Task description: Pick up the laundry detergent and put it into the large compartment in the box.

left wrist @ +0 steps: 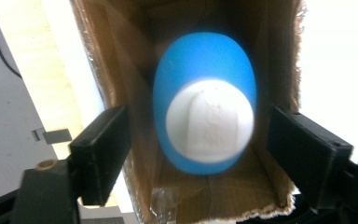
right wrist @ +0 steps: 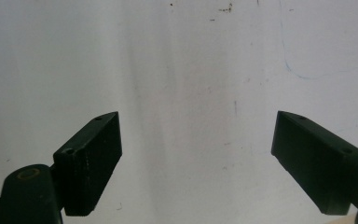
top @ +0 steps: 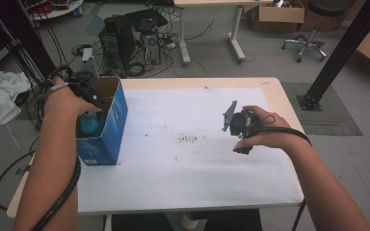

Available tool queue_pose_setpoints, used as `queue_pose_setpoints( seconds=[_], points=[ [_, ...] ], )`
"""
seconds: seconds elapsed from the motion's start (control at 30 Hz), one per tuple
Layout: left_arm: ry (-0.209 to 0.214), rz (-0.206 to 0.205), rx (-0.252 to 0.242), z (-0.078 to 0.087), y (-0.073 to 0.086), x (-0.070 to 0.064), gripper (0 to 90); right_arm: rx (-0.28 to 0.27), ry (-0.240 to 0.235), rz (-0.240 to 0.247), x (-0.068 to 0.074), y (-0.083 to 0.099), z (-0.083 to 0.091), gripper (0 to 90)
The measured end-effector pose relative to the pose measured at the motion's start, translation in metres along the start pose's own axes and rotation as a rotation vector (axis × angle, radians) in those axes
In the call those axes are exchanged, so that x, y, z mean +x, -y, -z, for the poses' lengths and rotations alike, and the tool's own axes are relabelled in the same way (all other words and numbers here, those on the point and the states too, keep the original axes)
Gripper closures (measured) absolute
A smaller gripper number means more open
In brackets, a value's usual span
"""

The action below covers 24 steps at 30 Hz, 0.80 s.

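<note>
Both grippers' fingers wide, white table [top: 183, 163] (smudged), blue box [top: 107, 126], grey floor [top: 212, 53] with cables.

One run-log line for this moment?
left gripper: open, at blue box mouth, blue-and-white object between jaws, apart | right gripper: open, over white table

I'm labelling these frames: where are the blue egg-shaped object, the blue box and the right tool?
blue egg-shaped object [left wrist: 205, 60]: left gripper view, upper blue shell.
blue box [top: 118, 115]: high view, outer blue side.
right tool [right wrist: 196, 154]: right gripper view, midway between its jaws.
</note>
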<state>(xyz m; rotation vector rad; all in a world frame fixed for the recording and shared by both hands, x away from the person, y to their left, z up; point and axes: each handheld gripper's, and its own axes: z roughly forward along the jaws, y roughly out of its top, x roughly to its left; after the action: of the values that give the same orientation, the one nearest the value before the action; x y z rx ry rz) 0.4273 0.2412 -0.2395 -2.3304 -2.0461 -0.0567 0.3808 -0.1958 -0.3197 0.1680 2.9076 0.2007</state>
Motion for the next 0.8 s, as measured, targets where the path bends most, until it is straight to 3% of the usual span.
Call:
queue_pose_setpoints(
  seconds=[0.4, 0.6, 0.8],
  points=[
    [-0.017, -0.050, -0.020, 0.026, 0.004, -0.009, 16.2, 0.001, 0.002, 0.006, 0.000, -0.001, 0.003, 16.2],
    [-0.029, -0.079, -0.057, 0.045, 0.005, -0.017, 14.1, 0.001, 0.004, 0.003, 0.000, -0.001, 0.003, 16.2],
    [-0.004, -0.127, -0.068, 0.058, 0.005, -0.026, 7.7, 0.005, 0.002, -0.002, 0.001, 0.000, 0.004, 16.2]
  ],
)
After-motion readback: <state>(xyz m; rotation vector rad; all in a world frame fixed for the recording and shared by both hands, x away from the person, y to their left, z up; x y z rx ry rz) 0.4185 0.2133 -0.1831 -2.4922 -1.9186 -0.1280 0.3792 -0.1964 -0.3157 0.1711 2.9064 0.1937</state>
